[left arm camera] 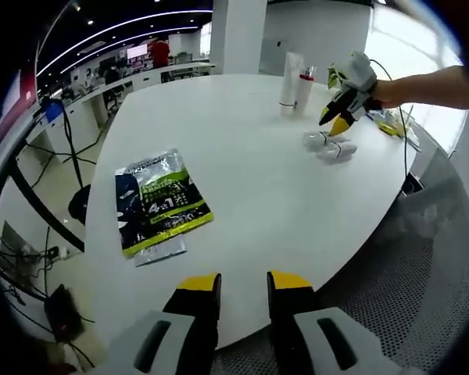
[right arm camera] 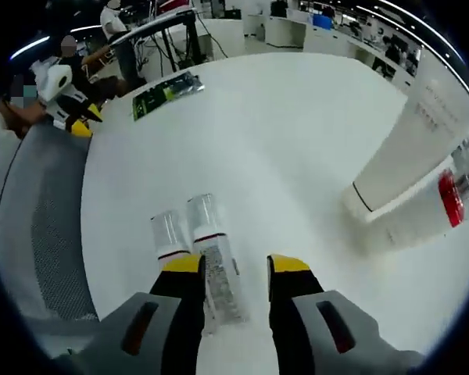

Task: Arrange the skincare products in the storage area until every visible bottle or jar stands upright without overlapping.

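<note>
Two small clear bottles (right arm camera: 170, 234) lie side by side on the white table (right arm camera: 297, 117). My right gripper (right arm camera: 234, 269) is open and low over them, and the right-hand bottle (right arm camera: 216, 269) lies partly between its jaws, close to the left one. A white tube (right arm camera: 410, 156) and a bottle with a red cap (right arm camera: 451, 199) stand just beyond, to the right. In the left gripper view the same lying bottles (left arm camera: 330, 146) sit under the right gripper (left arm camera: 338, 121), with the tube (left arm camera: 291, 76) and red-capped bottle (left arm camera: 305, 90) upright behind. My left gripper (left arm camera: 244, 285) is open over the near table edge.
A green and black sachet (left arm camera: 160, 203) lies flat on the table's left part, with a smaller clear packet (left arm camera: 160, 251) under its near edge. A grey mesh surface (left arm camera: 422, 258) borders the table. Small yellow-green items (left arm camera: 391, 125) lie near the far edge. Desks and people are in the background.
</note>
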